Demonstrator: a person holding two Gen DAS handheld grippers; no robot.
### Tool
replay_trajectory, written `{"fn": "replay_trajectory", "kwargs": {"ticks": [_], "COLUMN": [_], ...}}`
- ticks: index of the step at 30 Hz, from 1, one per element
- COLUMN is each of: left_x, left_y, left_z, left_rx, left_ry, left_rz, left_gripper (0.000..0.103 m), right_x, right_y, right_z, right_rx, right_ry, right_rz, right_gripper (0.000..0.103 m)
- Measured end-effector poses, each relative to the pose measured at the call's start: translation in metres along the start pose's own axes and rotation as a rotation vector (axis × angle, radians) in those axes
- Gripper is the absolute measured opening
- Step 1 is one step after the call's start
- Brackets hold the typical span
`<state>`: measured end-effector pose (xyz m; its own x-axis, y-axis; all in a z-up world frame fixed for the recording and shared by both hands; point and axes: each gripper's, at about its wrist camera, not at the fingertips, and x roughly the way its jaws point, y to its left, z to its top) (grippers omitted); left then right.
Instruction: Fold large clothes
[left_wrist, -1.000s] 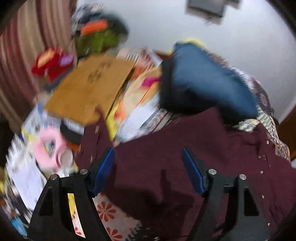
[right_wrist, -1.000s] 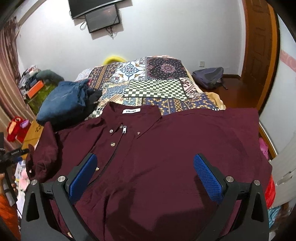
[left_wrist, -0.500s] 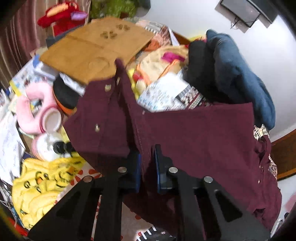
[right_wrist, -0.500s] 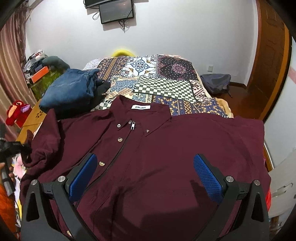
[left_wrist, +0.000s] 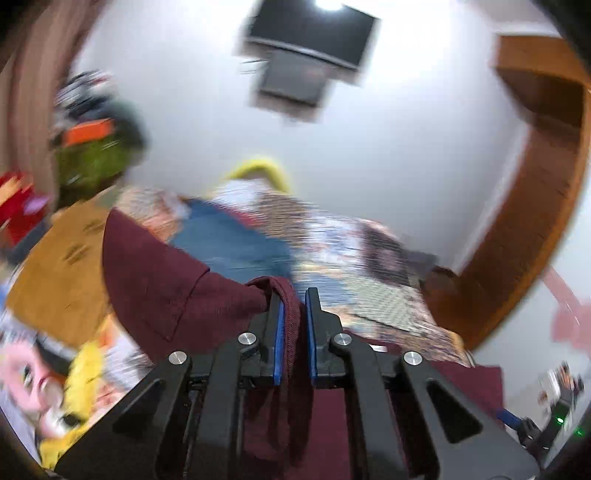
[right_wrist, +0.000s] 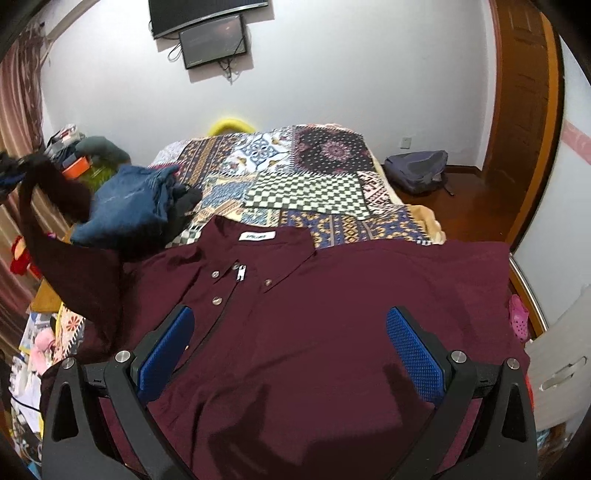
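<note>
A large maroon button shirt (right_wrist: 314, 317) lies face up on the bed, collar toward the far wall. My left gripper (left_wrist: 294, 306) is shut on the shirt's left sleeve (left_wrist: 173, 288) and holds it lifted. In the right wrist view the raised sleeve (right_wrist: 55, 229) hangs in the air at the far left. My right gripper (right_wrist: 291, 350) is open and empty, hovering above the shirt's chest. The left wrist view is blurred.
A patchwork bedspread (right_wrist: 295, 177) covers the bed. A pile of folded blue jeans (right_wrist: 125, 206) sits beside the shirt's left shoulder. A backpack (right_wrist: 417, 170) lies on the floor by the wooden door (right_wrist: 521, 110). Clutter and a cardboard sheet (left_wrist: 55, 273) fill the floor at left.
My left gripper closed on the sleeve and raised it up off the bed, swinging the view toward the wall. My right gripper stayed open above the shirt.
</note>
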<state>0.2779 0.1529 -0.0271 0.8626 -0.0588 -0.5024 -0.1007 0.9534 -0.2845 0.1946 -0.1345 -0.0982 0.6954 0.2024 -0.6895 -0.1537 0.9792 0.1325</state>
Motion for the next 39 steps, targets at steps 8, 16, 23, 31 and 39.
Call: {"fn": "replay_trajectory", "kwargs": {"ticks": [8, 16, 23, 31, 39], "left_x": [0.076, 0.090, 0.079, 0.077, 0.079], "left_y": [-0.147, -0.165, -0.098, -0.011, 0.038], "left_z": [-0.065, -0.122, -0.111, -0.127, -0.179], "left_rx": [0.271, 0.447, 0.452, 0.385, 0.404], "left_ry": [0.261, 0.398, 0.356, 0.474, 0.617], "left_rz": [-0.232, -0.204, -0.054, 0.048, 0.083], "left_gripper": [0.009, 0.040, 0.068, 0.079, 0.079], "right_x": [0.001, 0.019, 0.061, 0.140, 0.184], "right_y": [-0.039, -0.050, -0.042, -0.048, -0.044], "right_z": [-0.004, -0.005, 0.012, 0.028, 0.034], "right_rx": [0.090, 0.108, 0.101, 0.225, 0.270], "right_ry": [0.041, 0.134, 0.240, 0.432, 0.502], "right_rz": [0.013, 0.076, 0.160, 0.170, 0.129], "right_gripper": [0.103, 0.103, 0.103, 0.094, 0.061]}}
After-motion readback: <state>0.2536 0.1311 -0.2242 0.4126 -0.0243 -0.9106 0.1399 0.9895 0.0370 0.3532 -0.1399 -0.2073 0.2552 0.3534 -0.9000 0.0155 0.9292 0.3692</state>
